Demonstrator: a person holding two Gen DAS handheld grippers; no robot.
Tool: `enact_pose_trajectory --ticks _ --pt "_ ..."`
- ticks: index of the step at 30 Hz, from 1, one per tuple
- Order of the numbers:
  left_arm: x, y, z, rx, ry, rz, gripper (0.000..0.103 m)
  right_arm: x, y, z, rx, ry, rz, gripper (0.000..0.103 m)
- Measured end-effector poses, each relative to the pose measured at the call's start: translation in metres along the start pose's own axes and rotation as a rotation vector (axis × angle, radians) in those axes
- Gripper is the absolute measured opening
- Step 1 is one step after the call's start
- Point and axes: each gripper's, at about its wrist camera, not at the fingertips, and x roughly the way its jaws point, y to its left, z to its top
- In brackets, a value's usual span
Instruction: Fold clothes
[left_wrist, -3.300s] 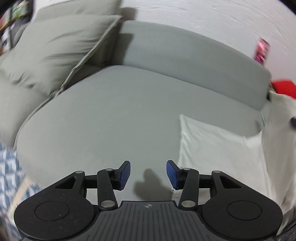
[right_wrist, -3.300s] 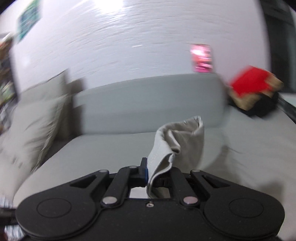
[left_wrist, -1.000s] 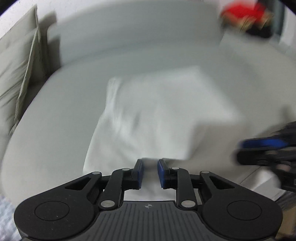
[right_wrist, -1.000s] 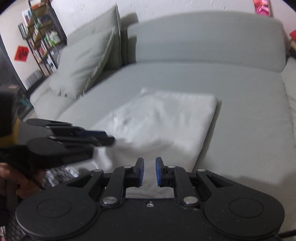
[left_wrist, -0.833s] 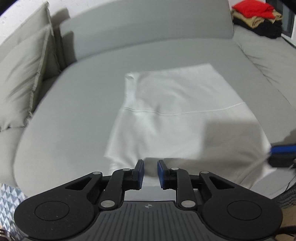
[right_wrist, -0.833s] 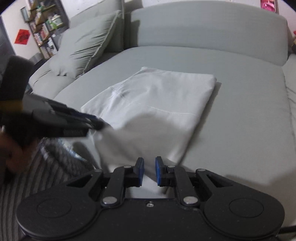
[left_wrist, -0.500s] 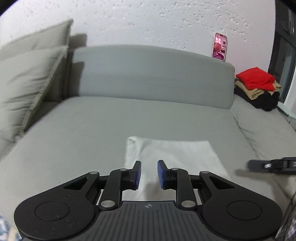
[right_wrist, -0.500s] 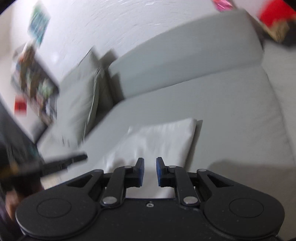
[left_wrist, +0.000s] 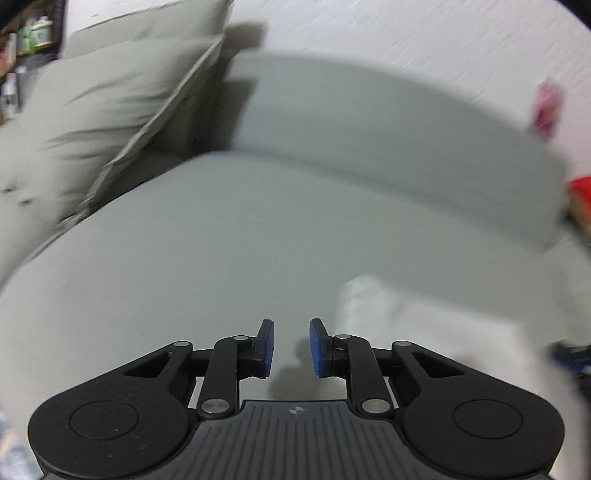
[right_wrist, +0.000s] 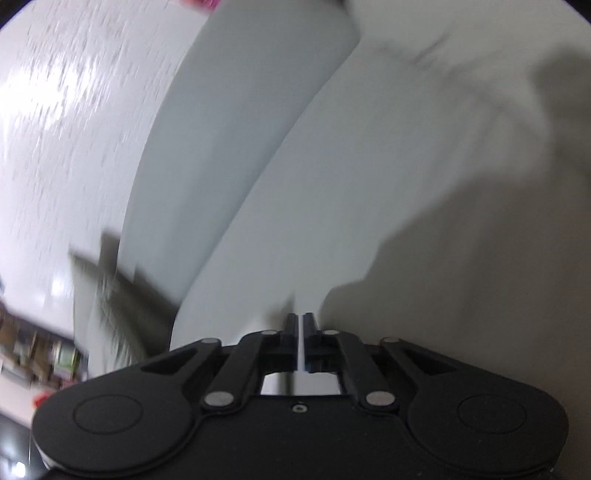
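Sofa (left_wrist: 258, 240) fills my left view, cushions (left_wrist: 92, 122) at left; half second ago I faced it squarely, now both views swing, blurred. White cloth (left_wrist: 424, 332) lies folded on seat, right of left tongs (left_wrist: 291, 347), no longer centred ahead. Left tongs open wider than before, empty. Right tongs (right_wrist: 300, 332) almost closed, thin gap, nothing visibly gripped; right view rolled sideways. I judge this fold finished, next garment due.

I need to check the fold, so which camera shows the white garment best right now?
The left wrist view: the white garment lies on the grey sofa, blurred but with its outline readable. The right wrist view shows only a smeared pale cloth shape at right.
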Motion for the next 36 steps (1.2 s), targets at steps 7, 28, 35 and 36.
enact_pose_trajectory --ticks 7,28,35,36 --pt "0.054 -0.033 0.006 0.071 0.046 -0.092 0.034 0.014 0.042 -0.019 -0.105 0.122 0.159 0.010" --pt "0.014 -0.018 -0.003 -0.005 0.031 0.131 0.034 -0.027 0.027 -0.025 -0.165 -0.037 -0.170 0.012" --pt "-0.068 -0.046 -0.046 0.186 0.032 -0.041 0.036 -0.079 0.080 -0.086 -0.445 0.168 -0.105 0.018" --pt "-0.070 -0.056 -0.056 0.219 0.045 -0.039 0.035 -0.081 0.086 -0.098 -0.500 0.194 -0.086 0.017"
